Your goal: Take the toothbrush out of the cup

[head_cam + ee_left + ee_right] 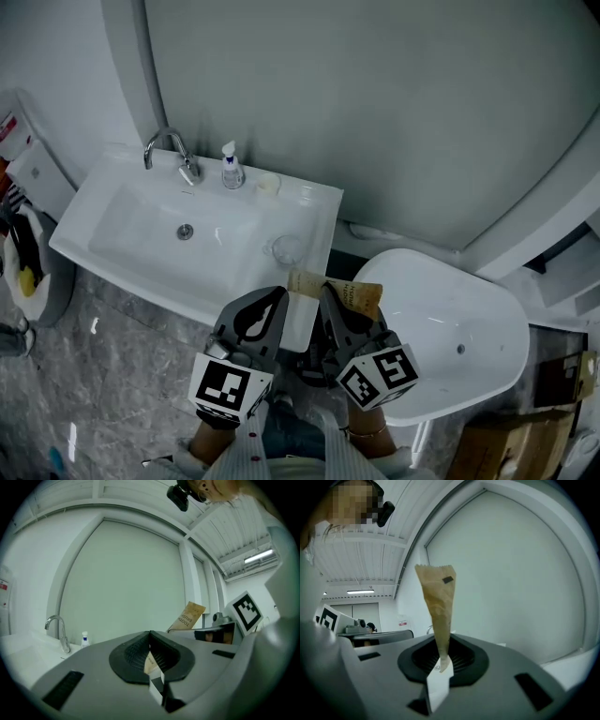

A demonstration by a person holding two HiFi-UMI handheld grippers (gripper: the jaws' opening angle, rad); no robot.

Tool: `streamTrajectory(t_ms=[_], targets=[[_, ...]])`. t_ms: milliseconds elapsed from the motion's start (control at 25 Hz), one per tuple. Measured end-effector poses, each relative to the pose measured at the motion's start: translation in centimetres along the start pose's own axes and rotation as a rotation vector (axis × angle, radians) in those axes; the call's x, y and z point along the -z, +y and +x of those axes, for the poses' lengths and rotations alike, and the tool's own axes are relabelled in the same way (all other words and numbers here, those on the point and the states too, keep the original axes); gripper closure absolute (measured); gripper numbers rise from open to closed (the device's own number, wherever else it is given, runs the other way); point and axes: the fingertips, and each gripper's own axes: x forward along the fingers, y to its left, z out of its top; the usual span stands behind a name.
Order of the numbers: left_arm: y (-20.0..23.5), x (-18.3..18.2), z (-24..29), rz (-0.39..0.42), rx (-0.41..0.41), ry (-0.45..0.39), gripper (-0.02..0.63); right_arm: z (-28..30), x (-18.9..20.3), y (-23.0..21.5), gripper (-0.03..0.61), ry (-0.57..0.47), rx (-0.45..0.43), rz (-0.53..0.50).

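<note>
A brown paper toothbrush packet (345, 292) hangs in the air in front of the sink, held between both grippers. My left gripper (281, 296) is shut on the packet's left end, and a printed scrap of it (150, 662) shows between the pads. My right gripper (326, 298) is shut on the packet further along, so the paper (438, 611) stands up out of its jaws. From the left gripper view the packet's free end (189, 616) sticks up beside the right gripper. A clear cup (286, 248) stands on the sink's right ledge, apart from both grippers.
The white sink (122, 225) has a chrome tap (171, 150), a small pump bottle (232, 169) and a small pale cup (269, 184) along its back edge. A white oval bowl (469, 309) sits to the right. A grey wall panel rises behind.
</note>
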Motion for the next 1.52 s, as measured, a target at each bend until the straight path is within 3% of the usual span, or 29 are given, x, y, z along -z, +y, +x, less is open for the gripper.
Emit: streamTrajectory(t_ms=[360,760,1520], targets=[[-3.9,-2.6,-4.1,-0.005,-0.018,-0.068,0.597,-4.9,-1.8,3.6,0.532,-0.038,-0.116,-0.006],[-6.2,-3.7,-7.8,0.003,-0.019,-0.092,0.597,-8.1,-1.8,6.9,0.532,-0.03,-0.172,-0.01],[-4.9,-4.9,-8.7,0.017,0.044,-0.091,0.597,-6.6,-1.5,9.5,0.532,0.007,-0.168,-0.017]])
